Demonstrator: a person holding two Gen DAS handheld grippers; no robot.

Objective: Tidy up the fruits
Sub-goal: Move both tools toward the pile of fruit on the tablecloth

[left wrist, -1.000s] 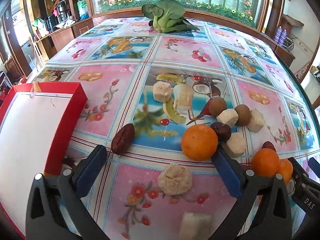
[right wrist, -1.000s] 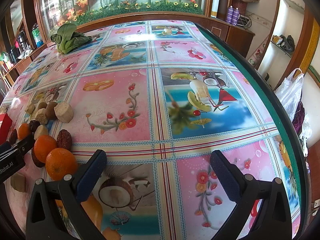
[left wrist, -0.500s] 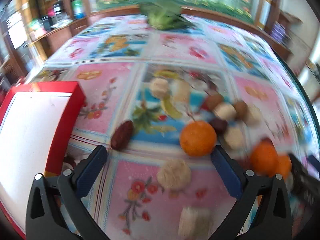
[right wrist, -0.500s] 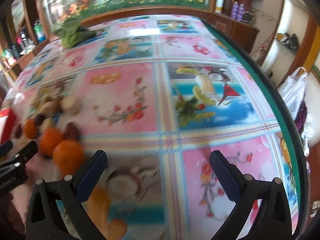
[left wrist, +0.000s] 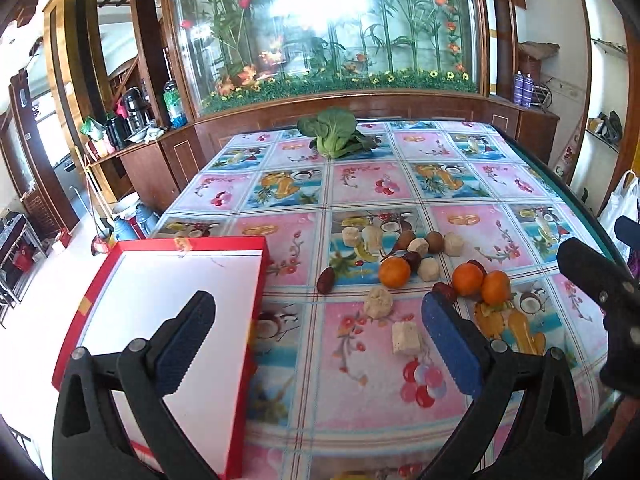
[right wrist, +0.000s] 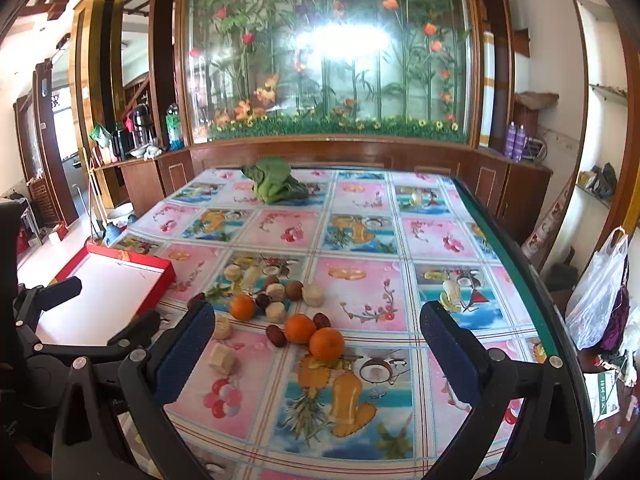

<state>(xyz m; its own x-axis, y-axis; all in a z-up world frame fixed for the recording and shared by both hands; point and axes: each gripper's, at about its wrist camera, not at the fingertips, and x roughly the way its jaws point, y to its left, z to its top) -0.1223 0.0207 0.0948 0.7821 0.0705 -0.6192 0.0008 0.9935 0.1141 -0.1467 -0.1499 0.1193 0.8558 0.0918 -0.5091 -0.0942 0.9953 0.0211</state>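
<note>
- No brand, label or legible writing shows in either view; the only graphics are the fruit, flower and drink pictures printed on the tablecloth (left wrist: 362, 184).
- The left gripper (left wrist: 316, 336) hangs above the near edge of the table with its blue-padded jaws spread wide and nothing between them.
- The right gripper (right wrist: 316, 344) is likewise held wide open and empty, and its dark frame shows at the right edge of the left wrist view.
- The fruits lie loose near the middle of the cloth: 3 oranges, 1 (left wrist: 395, 272) set apart to the left and 2 (left wrist: 467, 279) touching each other to the right.
- Dark red dates, 1 (left wrist: 326, 280) lying alone toward the box, sit among pale chunks (left wrist: 378, 302) and small brown round fruits (left wrist: 435, 241).
- A red box (left wrist: 256, 304) with a white inside rests at the table's left edge, with no fruit in it.
- A leafy green vegetable (left wrist: 334, 136) lies at the far end of the table, well apart from the fruit.
- Behind the table, a glass panel painted with bamboo and flowers (right wrist: 328, 48) tops a wooden cabinet; 2 purple bottles (right wrist: 516, 140) stand on its right end.
- A white plastic bag (right wrist: 600, 292) hangs at the right, beyond the table edge.
</note>
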